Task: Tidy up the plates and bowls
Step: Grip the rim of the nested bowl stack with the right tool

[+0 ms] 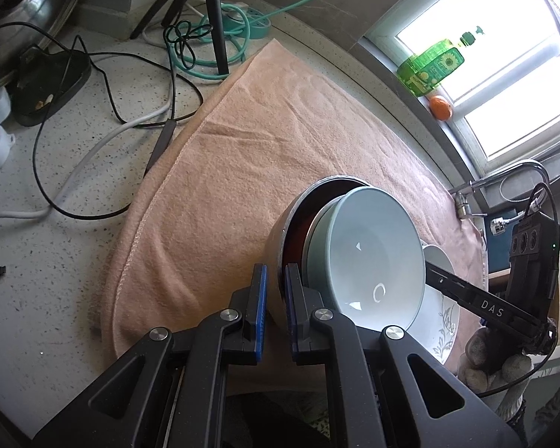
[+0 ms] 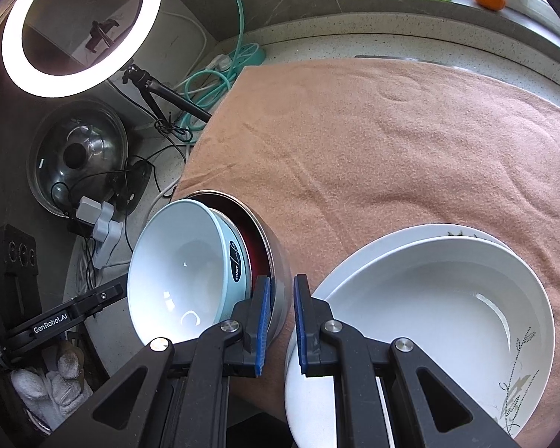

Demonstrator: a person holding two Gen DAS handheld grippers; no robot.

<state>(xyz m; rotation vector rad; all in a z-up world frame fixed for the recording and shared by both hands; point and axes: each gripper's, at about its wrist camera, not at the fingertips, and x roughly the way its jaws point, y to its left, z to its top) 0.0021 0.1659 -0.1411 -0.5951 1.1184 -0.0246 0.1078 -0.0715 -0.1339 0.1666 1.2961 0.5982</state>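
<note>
A peach towel (image 1: 265, 142) is covering most of the speckled countertop (image 1: 56, 246), serving as the work surface. Toward its near edge, a stack of white plates (image 2: 429, 298) with a grey leaf motif is lying flat on the towel. Just left of the plates, a steel bowl (image 2: 278, 261) with a dark red inner wall is being held tilted on its side, with a pale blue bowl (image 2: 183, 272) nesting inside it and facing the left-hand tool.

The left gripper (image 1: 276, 313) is pinching the steel bowl's rim, one blue pad outside the wall and one inside, jaws nearly closed on the thin metal. The right gripper (image 2: 282, 321) is straddling the opposite part of the same rim in like manner, one pad outside, one inside against the pale blue bowl; its jaws are standing slightly apart, and firm contact cannot be confirmed from either view.

On the window sill, a green bottle (image 1: 431, 67) is standing beside an orange (image 1: 441, 107).
</note>
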